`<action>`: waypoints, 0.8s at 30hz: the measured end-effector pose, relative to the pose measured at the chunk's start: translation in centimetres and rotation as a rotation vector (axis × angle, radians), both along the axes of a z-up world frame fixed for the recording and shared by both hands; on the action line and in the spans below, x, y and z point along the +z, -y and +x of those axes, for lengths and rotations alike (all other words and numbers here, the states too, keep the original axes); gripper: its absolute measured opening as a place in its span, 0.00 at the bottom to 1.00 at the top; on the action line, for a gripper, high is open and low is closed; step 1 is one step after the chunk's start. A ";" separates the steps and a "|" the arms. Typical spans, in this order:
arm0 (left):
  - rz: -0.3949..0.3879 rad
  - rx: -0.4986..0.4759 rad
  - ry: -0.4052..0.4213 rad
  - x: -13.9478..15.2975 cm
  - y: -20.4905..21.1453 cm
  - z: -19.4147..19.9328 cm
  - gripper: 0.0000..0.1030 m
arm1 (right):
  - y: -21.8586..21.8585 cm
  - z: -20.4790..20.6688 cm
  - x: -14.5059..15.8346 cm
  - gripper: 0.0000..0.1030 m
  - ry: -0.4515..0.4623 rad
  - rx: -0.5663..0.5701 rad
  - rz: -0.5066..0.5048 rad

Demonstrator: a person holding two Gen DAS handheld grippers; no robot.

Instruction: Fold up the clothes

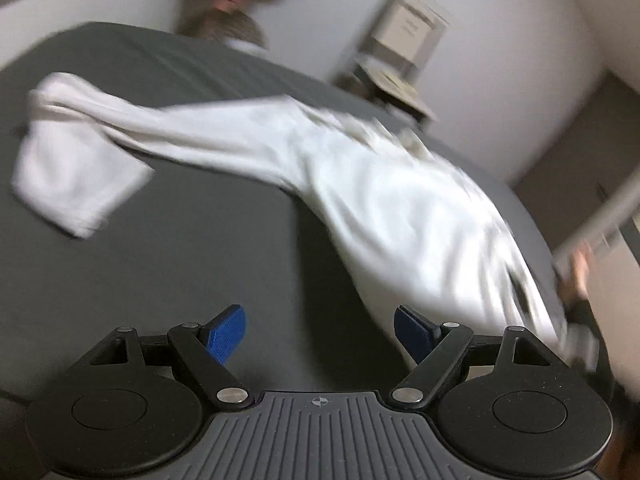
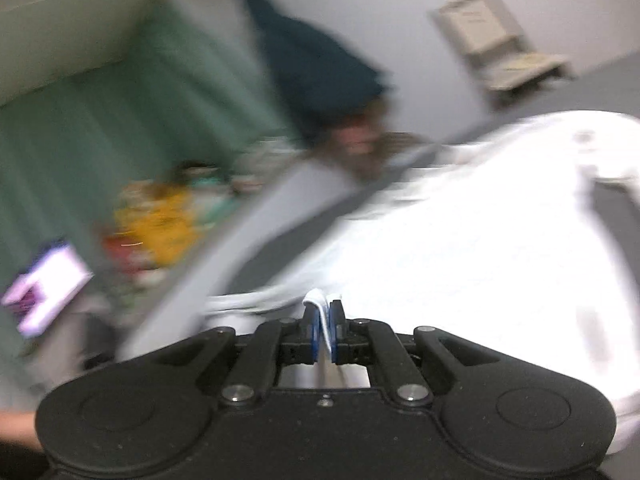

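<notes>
A white long-sleeved garment (image 1: 360, 184) lies stretched across the dark grey table (image 1: 160, 264), one sleeve ending at the far left, its body lifted toward the right edge. My left gripper (image 1: 320, 334) is open and empty above the table, just short of the garment. My right gripper (image 2: 325, 330) is shut on an edge of the white garment (image 2: 460, 248), with a fold of cloth pinched between its blue pads. The right gripper's hand (image 1: 576, 276) shows at the right in the left wrist view. Both views are motion-blurred.
A beige box-like object (image 1: 400, 52) stands beyond the table's far edge by the white wall. A person in a dark blue cap (image 2: 320, 76) is across the table. A green curtain (image 2: 100, 128) and colourful items (image 2: 160, 220) are at the left.
</notes>
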State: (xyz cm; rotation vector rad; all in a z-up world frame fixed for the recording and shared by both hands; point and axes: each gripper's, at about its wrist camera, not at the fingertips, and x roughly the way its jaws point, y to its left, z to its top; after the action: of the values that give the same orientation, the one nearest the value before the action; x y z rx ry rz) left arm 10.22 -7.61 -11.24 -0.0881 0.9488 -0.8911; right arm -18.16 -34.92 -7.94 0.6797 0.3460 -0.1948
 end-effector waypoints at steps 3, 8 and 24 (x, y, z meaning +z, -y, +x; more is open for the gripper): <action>0.022 -0.121 0.032 -0.1 1.7 -1.5 0.80 | 3.1 0.2 -2.5 0.08 -0.152 -0.077 0.007; 0.071 -0.293 0.079 0.1 4.0 -4.3 0.80 | 3.2 0.3 -4.0 0.30 -0.278 -0.089 -0.015; 0.027 -0.257 0.083 1.1 3.0 -3.2 0.80 | 1.0 0.0 -4.8 0.29 -0.301 0.053 0.119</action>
State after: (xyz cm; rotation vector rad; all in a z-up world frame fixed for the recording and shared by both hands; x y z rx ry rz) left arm 7.01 -10.60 -10.11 0.0958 0.9064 -1.1096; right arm -18.17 -35.88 -12.78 0.7593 0.6670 -0.2281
